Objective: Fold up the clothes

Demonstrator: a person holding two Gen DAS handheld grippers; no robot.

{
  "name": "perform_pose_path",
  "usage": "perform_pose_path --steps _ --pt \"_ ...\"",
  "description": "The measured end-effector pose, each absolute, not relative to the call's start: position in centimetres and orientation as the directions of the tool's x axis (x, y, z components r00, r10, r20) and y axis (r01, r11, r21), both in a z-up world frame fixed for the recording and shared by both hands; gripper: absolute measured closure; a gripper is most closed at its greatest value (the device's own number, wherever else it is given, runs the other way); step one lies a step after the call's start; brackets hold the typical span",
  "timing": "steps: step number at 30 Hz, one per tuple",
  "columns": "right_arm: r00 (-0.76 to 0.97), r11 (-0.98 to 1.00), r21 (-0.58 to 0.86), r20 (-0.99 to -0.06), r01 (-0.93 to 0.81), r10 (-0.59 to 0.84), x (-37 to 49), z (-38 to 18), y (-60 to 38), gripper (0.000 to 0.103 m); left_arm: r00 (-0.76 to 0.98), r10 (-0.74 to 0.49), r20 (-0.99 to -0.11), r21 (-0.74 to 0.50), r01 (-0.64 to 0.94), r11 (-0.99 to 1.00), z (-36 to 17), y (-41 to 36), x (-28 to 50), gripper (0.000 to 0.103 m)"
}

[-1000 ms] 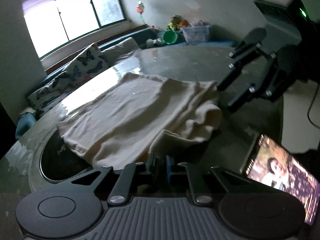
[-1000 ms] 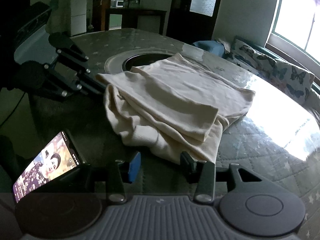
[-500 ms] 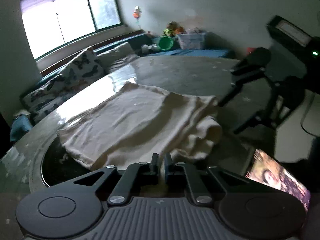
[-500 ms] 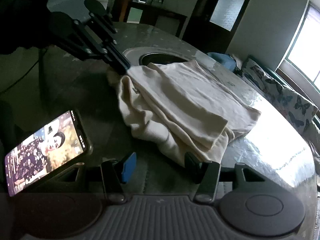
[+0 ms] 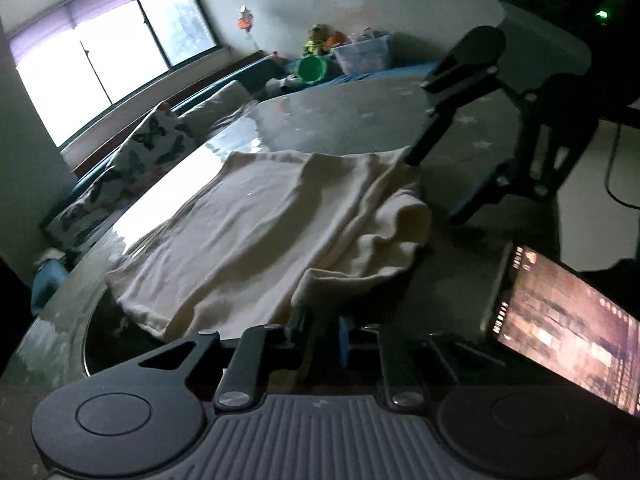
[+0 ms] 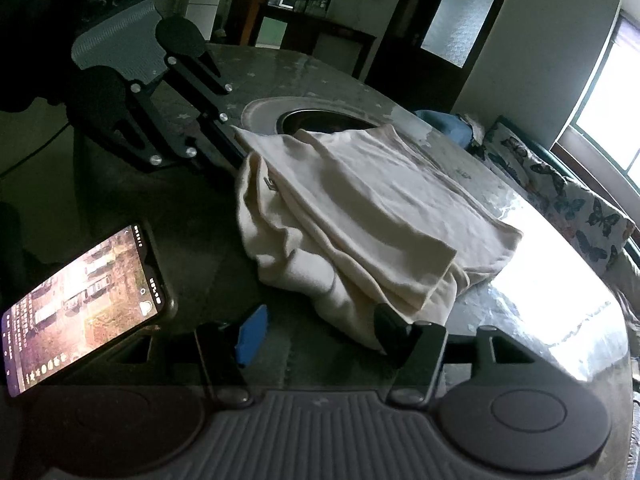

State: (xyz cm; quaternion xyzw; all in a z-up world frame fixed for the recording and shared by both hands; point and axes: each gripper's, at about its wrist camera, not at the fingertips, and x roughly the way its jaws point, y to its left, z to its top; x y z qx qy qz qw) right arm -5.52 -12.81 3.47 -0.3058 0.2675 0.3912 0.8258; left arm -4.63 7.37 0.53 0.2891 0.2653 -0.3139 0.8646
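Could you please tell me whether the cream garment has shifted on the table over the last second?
No. The cream garment lies as before, its far corner still overlapping the rim of the round recess.

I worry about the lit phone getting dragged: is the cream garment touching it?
Apart. Right wrist view shows bare tabletop between phone and cream garment.

A lived-in home's living room: a blue window-side sofa (image 5: 256,76) with butterfly-print cushions (image 5: 160,144), a clear plastic toy bin (image 5: 364,56) far right, and a dark wooden cabinet (image 6: 320,36) beyond the round table (image 5: 360,120)
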Motion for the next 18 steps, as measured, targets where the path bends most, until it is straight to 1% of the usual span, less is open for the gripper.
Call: perform_pose_path --steps 2,5,8,10,18 --pt "0.552 0.507 -0.297 -0.680 -0.809 0.482 -5.6 3.5 -12.9 0.041 0.673 -0.387 -0.630 0.327 0.682 0.654 0.8 7.4 -4.4 0.091" --pt "0.558 0.505 -0.307 -0.675 -0.807 0.482 -5.6 3.5 -12.9 0.041 0.690 -0.384 -0.614 0.319 0.661 0.679 1.5 7.6 -4.0 0.092" --pt "0.562 0.499 -0.316 -0.671 -0.807 0.483 -5.6 3.5 -12.9 0.040 0.699 -0.386 -0.601 0.311 0.650 0.693 2.2 7.5 -3.4 0.092" --pt "0.564 0.493 -0.323 -0.668 -0.808 0.486 -5.6 3.5 -12.7 0.038 0.706 -0.382 -0.597 0.312 0.643 0.699 2.4 7.4 -2.8 0.093" --pt "0.561 0.484 -0.322 -0.650 -0.814 0.512 -4.9 3.0 -12.2 0.038 0.703 -0.385 -0.597 0.274 0.630 0.726 2.8 7.5 -1.1 0.093"
